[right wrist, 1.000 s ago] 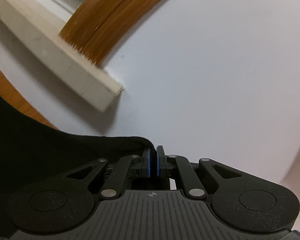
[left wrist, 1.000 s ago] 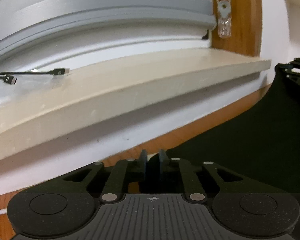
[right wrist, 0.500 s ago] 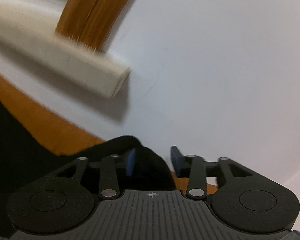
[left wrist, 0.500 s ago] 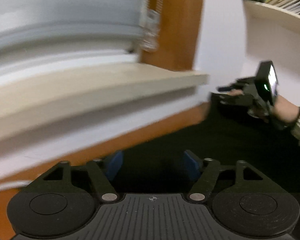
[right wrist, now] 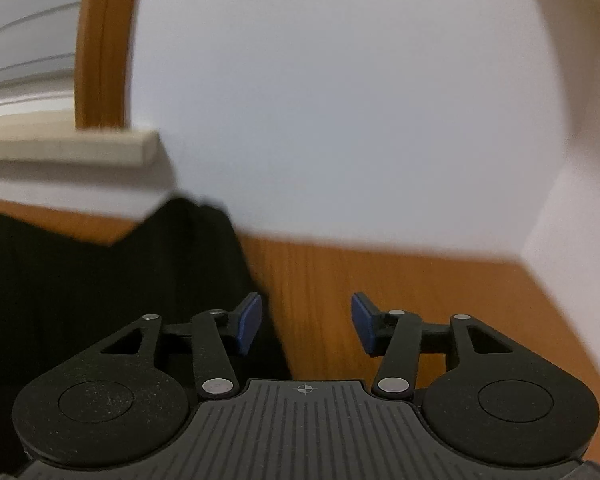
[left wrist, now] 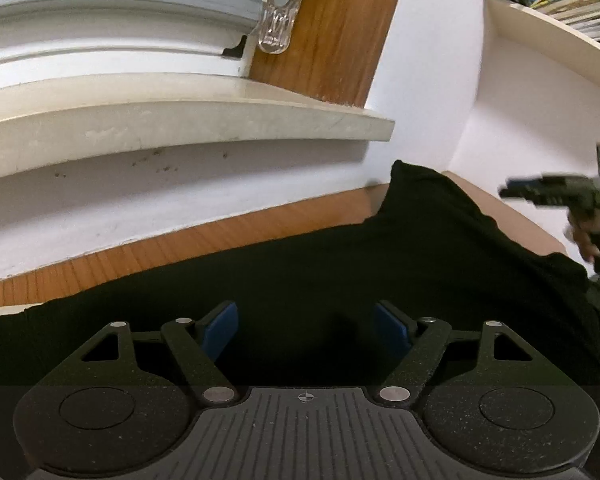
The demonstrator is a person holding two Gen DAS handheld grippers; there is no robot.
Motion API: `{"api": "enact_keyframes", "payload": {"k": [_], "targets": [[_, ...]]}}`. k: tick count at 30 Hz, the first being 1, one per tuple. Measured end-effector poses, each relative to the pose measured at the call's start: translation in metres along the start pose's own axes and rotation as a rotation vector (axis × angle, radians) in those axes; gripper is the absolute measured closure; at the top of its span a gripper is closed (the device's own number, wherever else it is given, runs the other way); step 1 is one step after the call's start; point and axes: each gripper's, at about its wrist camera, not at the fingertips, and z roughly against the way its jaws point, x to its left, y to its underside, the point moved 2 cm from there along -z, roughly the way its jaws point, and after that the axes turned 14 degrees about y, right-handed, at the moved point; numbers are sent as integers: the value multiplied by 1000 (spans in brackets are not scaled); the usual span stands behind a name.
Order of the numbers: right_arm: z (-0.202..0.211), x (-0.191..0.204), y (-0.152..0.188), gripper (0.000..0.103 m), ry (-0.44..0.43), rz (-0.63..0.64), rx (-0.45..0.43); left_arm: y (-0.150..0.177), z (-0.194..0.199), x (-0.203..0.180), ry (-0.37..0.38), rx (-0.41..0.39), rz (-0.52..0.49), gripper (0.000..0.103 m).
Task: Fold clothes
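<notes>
Beyond right gripper [left wrist: 512, 192], black garment's [left wrist: 340, 280] far end unseen.

The garment [left wrist: 380, 264] is plain black with no print, lying on an orange-brown wood-grain surface [left wrist: 148, 252]. Both the left claw [left wrist: 305, 326] and the right claw [right wrist: 306, 322] are matt black with blue pads [right wrist: 249, 322]. The windowsill [left wrist: 180, 120] is cream, the wall [right wrist: 340, 100] white, the window frame [left wrist: 340, 28] brown wood.
</notes>
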Motion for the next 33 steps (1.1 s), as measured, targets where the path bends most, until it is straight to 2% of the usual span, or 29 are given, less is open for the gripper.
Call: {"api": "enact_keyframes", "payload": {"k": [3, 9, 14, 16, 17, 18, 19, 23, 25, 30, 33], "targets": [[4, -1, 17, 49, -21, -23, 46, 0, -1, -2, -15, 8, -13, 25], [44, 9, 40, 41, -56, -52, 47, 1, 1, -2, -32, 4, -16, 23], [70, 15, 60, 44, -58, -31, 61, 4, 0, -1, -57, 35, -14, 23], [73, 10, 61, 64, -50, -45, 70, 6, 0, -1, -68, 44, -25, 23], [74, 6, 60, 85, -48, -59, 71, 6, 1, -2, -75, 47, -31, 22], [75, 1, 59, 99, -45, -74, 72, 7, 2, -3, -82, 50, -37, 22], [76, -3, 58, 99, -43, -88, 74, 8, 3, -3, -88, 47, -40, 22], [81, -16, 27, 100, 27, -118, -5, 9, 6, -1, -74, 37, -27, 22], [83, -13, 3, 100, 34, -115, -50, 9, 6, 0, -64, 38, -22, 22], [97, 31, -75, 100, 34, -42, -238, 10, 5, -2, -62, 42, -33, 22], [107, 68, -121, 100, -26, -47, -369, 10, 5, -2, -58, 43, -33, 19]]}}
